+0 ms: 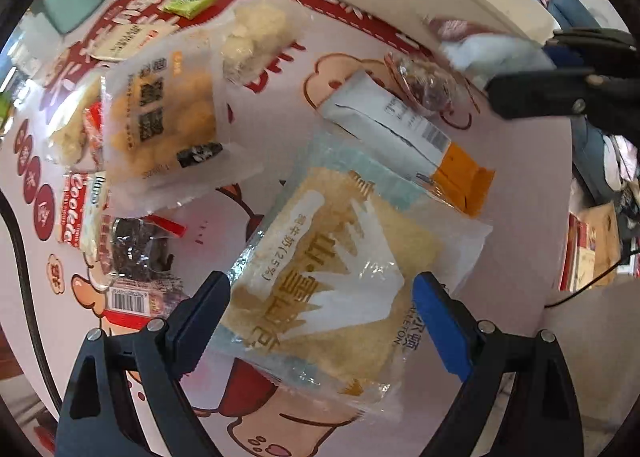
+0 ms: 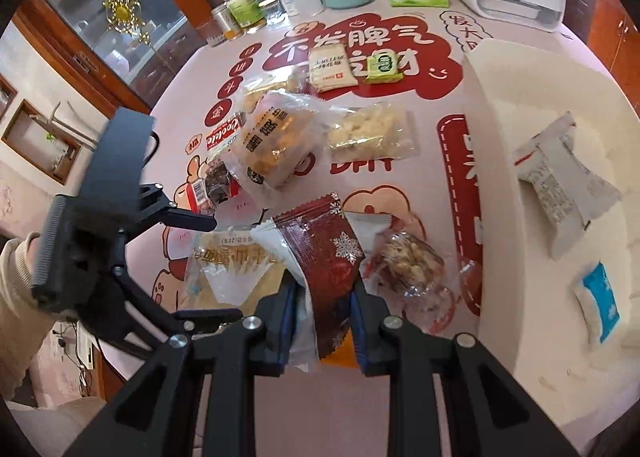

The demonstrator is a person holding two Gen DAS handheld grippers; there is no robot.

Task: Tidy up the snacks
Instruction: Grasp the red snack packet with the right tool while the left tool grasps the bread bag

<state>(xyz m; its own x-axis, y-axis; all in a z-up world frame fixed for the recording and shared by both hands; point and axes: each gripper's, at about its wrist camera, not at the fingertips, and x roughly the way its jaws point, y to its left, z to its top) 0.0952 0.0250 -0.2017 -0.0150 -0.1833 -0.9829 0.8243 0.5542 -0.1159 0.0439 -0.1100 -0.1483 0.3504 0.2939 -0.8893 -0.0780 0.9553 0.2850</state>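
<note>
left wrist view: the left gripper [image 1: 320, 309] hangs with jaws spread wide over a clear bread packet [image 1: 340, 269] lying on the pink table [image 1: 520, 161], pads not pressing it. right wrist view: the right gripper [image 2: 320, 321] is clamped on a dark red snowflake packet [image 2: 324, 261], beside the white box [image 2: 532, 297] holding two snacks.

Both wrist cameras look steeply down, close over the table [image 1: 276, 213], sharing the bread packet [image 1: 344, 289].
</note>
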